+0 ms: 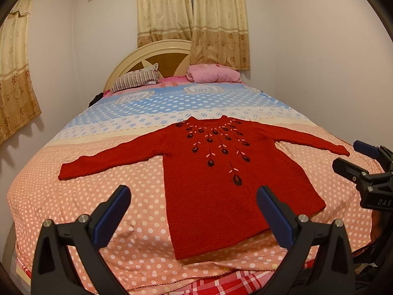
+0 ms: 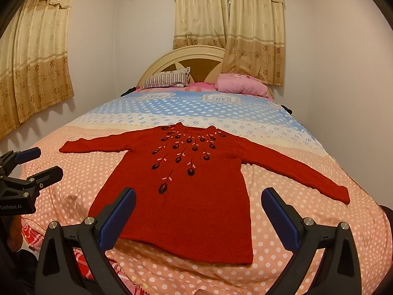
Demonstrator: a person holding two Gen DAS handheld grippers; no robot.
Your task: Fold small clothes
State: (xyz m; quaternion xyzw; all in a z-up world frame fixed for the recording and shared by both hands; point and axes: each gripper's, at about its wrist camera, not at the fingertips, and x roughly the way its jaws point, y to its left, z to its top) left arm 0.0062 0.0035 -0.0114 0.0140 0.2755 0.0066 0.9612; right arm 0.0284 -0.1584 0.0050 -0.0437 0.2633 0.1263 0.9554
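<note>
A small red knitted sweater (image 1: 208, 184) (image 2: 186, 191) with dark embroidered flowers lies flat and face up on the bed, both sleeves spread out sideways, neck toward the headboard. My left gripper (image 1: 194, 196) hovers open above its hem, nothing between the blue-padded fingers. My right gripper (image 2: 199, 198) is open too, above the hem's other side, and shows at the right edge of the left wrist view (image 1: 353, 157). In the right wrist view the left gripper (image 2: 36, 162) appears at the left edge.
The bed (image 1: 73, 209) has a pink polka-dot cover turning blue farther back. A striped pillow (image 1: 136, 78) and a pink folded blanket (image 1: 213, 73) lie by the cream headboard (image 2: 196, 54). Curtains (image 2: 36, 56) hang on the walls. A red plaid sheet (image 1: 221, 282) shows at the near edge.
</note>
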